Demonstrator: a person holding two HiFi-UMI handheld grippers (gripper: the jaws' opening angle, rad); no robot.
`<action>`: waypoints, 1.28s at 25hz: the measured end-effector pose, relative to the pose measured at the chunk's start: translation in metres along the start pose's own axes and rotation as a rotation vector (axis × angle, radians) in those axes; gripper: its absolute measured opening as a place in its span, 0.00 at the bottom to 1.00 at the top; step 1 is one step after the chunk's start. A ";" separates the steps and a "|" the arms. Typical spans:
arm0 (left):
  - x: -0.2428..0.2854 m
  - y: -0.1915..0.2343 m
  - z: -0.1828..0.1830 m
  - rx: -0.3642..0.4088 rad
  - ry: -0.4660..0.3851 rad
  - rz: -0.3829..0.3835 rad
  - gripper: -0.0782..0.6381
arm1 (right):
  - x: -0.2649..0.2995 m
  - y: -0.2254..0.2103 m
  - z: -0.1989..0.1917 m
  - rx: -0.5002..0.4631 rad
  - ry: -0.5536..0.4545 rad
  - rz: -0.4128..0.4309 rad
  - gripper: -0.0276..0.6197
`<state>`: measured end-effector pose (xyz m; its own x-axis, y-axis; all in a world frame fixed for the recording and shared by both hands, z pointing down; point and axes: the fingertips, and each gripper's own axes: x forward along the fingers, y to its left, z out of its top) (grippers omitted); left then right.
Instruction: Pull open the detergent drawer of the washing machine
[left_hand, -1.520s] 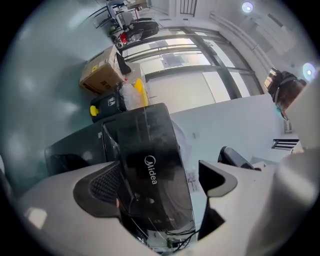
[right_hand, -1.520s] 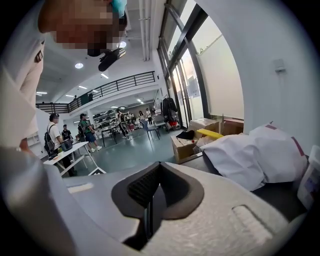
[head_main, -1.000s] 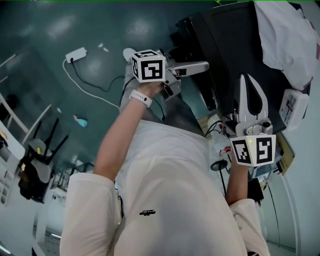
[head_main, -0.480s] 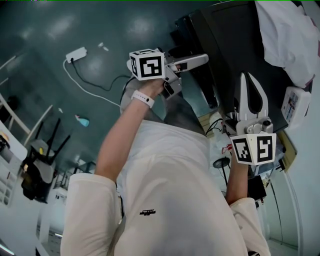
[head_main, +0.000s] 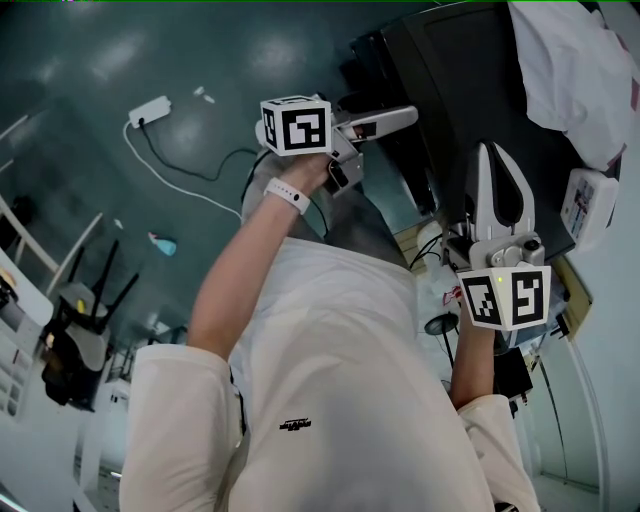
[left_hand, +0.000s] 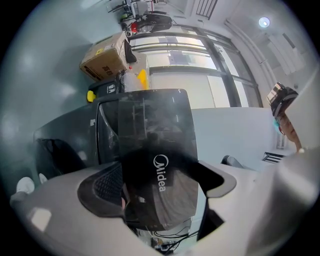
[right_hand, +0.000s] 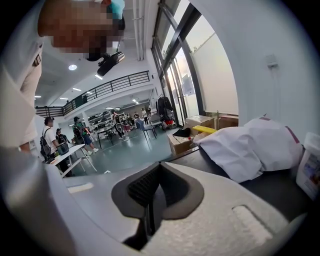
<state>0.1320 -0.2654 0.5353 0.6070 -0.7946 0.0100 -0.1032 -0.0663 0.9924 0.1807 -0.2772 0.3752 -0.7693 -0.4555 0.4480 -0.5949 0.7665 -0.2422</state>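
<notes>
Between the 2 pads (left_hand: 102, 187) of the left gripper (left_hand: 159, 192): the dark glossy front of the detergent drawer (left_hand: 150, 130), marked Midea. Jaws at middle width, seemingly pressed on both edges of that front; contact on the right side hard to confirm. Judged as the pull itself, or its very start. How far out from the machine: not possible to tell.

For a good pull: hold the squeeze even, draw straight back along the line of the jaws, without twist and without lifting. Better slowly, because of the smooth surface and the risk of slipping off. Stop at the end of travel, no forcing past it.

Right gripper (right_hand: 150, 197) closed completely, nothing inside, hanging near the top of the black washing machine (head_main: 470, 90) and taking no part.

Just ahead of the right gripper, on the machine top: a crumpled white cloth (right_hand: 250, 145), and further to the right a white container (right_hand: 311, 172) with a label, at the border of the view. Neither in the pull path, by appearance.

Far ahead of the left gripper and to its left: a cardboard box (left_hand: 105, 60), near tall windows (left_hand: 200, 65). Behind that gripper, down on the floor, well apart: a white power strip (head_main: 152, 109) with its cable. Only possible obstacle for the way back: the person's own body (head_main: 330, 380), close behind both grippers.
</notes>
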 end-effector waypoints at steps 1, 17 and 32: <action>-0.003 0.001 -0.001 -0.001 0.006 0.011 0.76 | 0.000 0.001 0.000 0.000 0.000 0.000 0.05; -0.069 0.002 -0.020 -0.023 0.037 0.048 0.76 | 0.001 0.042 0.005 -0.025 -0.015 -0.001 0.05; -0.131 -0.004 -0.034 -0.011 0.026 0.029 0.76 | 0.009 0.103 0.008 -0.047 -0.023 0.033 0.05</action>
<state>0.0798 -0.1406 0.5343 0.6244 -0.7800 0.0416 -0.1123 -0.0370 0.9930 0.1104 -0.2056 0.3478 -0.7936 -0.4394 0.4208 -0.5579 0.8015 -0.2153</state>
